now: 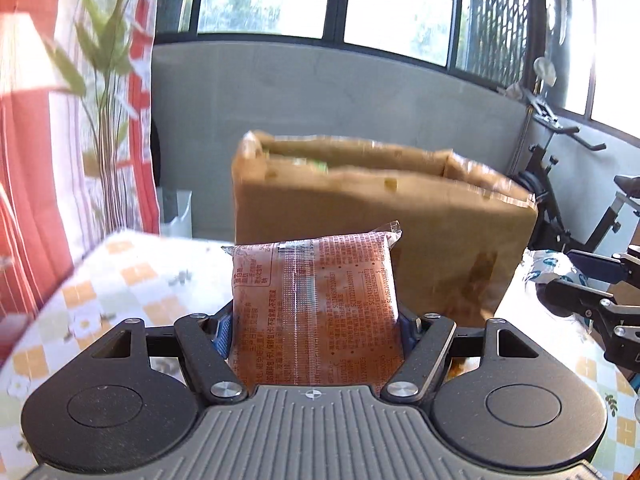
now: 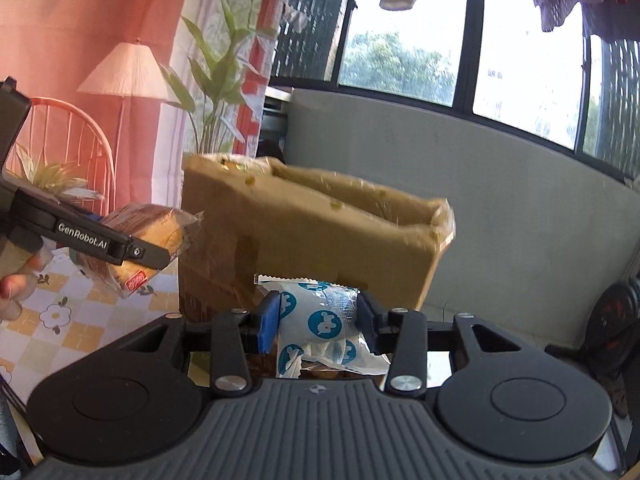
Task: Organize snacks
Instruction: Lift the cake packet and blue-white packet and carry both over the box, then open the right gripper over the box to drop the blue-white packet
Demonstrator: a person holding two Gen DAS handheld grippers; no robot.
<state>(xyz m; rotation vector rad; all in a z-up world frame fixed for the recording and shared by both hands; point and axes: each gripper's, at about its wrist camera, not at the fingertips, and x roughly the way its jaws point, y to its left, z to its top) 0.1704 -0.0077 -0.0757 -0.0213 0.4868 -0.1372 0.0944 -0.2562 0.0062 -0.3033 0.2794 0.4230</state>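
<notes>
Packets sit in both tongs: a reddish printed snack pack (image 1: 316,312), its lower end hidden behind the tool body, is clamped in the left tongs (image 1: 316,330); a white pack with blue dots (image 2: 320,324) is clamped in the right tongs (image 2: 320,320). Just beyond both stands a blurred open cardboard box (image 1: 384,216) on a checked tablecloth (image 1: 120,280), its contents indistinct.

Both wrists face box (image 1: 384,216) (close).
</notes>
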